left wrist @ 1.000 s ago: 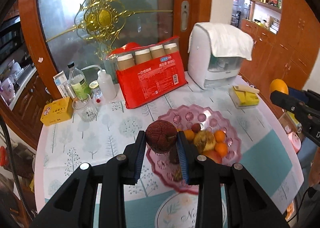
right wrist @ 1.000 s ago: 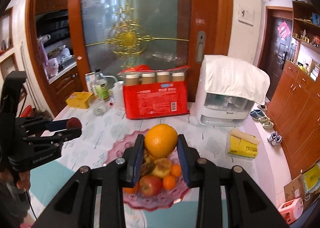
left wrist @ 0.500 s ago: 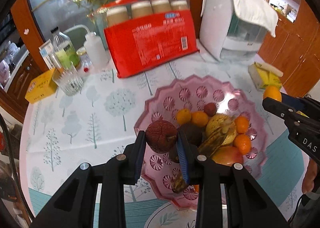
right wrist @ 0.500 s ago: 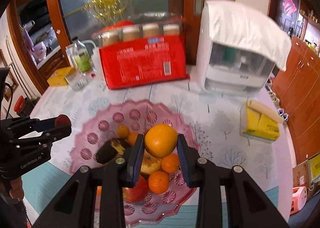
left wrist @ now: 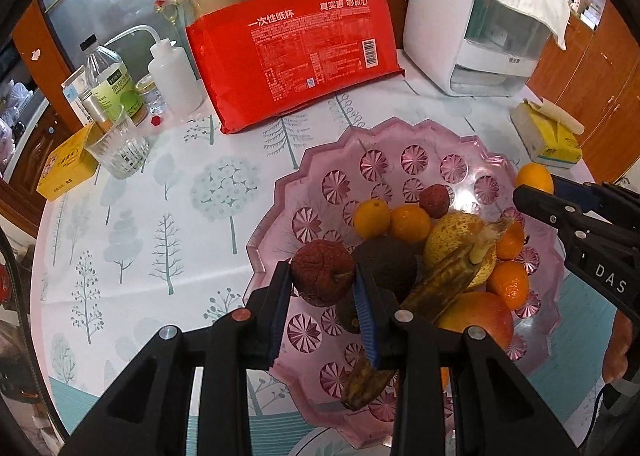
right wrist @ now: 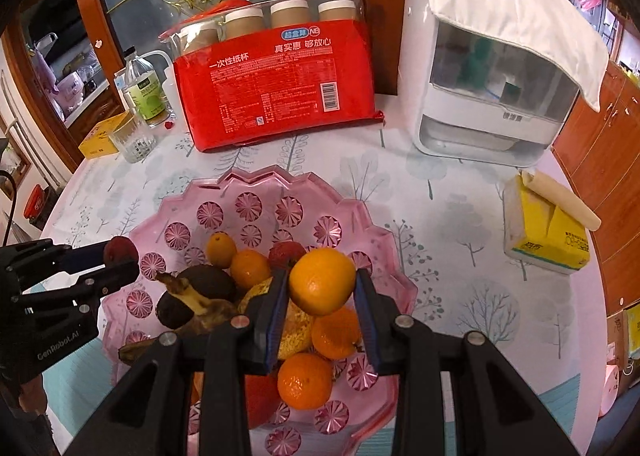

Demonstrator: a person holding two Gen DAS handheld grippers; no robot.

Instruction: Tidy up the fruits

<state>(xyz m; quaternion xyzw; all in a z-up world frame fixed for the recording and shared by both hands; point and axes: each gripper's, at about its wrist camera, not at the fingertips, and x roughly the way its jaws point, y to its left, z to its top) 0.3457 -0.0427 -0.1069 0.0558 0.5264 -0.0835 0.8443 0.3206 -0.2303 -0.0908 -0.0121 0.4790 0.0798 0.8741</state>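
Note:
A pink glass fruit plate (left wrist: pixel 420 144) (right wrist: pixel 256 184) sits on the tree-print tablecloth. It holds small oranges (left wrist: pixel 410 223), a browned banana (left wrist: pixel 444 280), a pear, an apple (left wrist: pixel 476 314) and a lychee (left wrist: pixel 434 198). My left gripper (left wrist: pixel 322 282) is shut on a dark red, wrinkled lychee (left wrist: pixel 322 276) just above the plate's left side. My right gripper (right wrist: pixel 322 284) is shut on an orange (right wrist: pixel 322 282) held over the heap of fruit. In each wrist view the other gripper shows at the edge with its fruit, the left gripper (right wrist: pixel 120 256) and the right gripper (left wrist: pixel 534 186).
Behind the plate stand a red pack of paper cups (left wrist: pixel 296 52), a white appliance under a cloth (left wrist: pixel 480 24), a yellow tissue pack (left wrist: pixel 548 136), a glass (left wrist: pixel 116 144), bottles (left wrist: pixel 108 84) and a yellow box (left wrist: pixel 64 166). The round table's edge curves close at left and right.
Both grippers have come down toward the plate with their fruit still held. The plate and its fruit now look larger and nearer in both views.

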